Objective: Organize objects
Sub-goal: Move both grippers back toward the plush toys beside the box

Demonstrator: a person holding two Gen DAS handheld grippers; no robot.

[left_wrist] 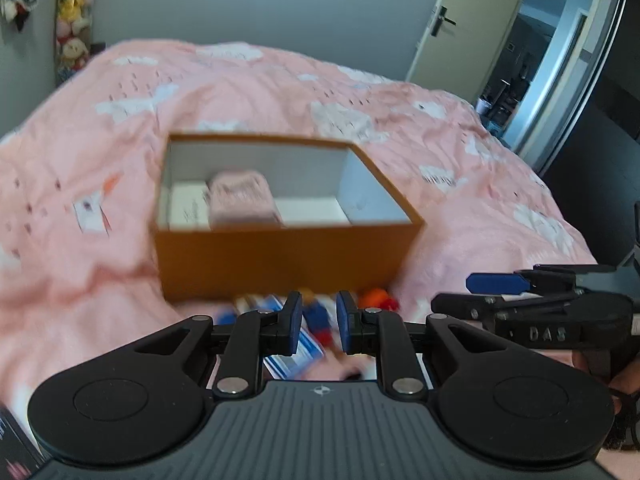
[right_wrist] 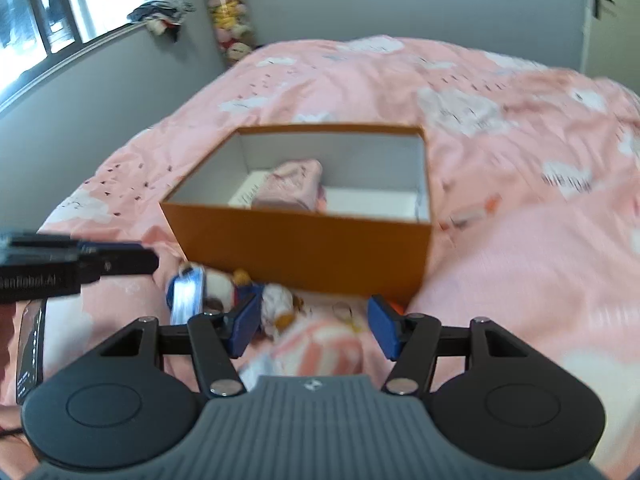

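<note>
Right gripper [right_wrist: 312,330] gapes empty over the striped cloth [right_wrist: 320,350]; left gripper [left_wrist: 318,320], narrowly open, holds nothing. Descend squarely, pinch the bunched fabric, then lift into the box [right_wrist: 304,240].

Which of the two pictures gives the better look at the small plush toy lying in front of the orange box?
The right wrist view: the plush toy lies in the open beside the right tool. In the left wrist view, the left tool hides most of it, leaving blurred blue and orange bits.

I see soft daylight from the glazed window [right_wrist: 48,20] at left, motion blur smearing the pink cloud-print bedspread [right_wrist: 520,200], fisheye-bent edges.
</note>
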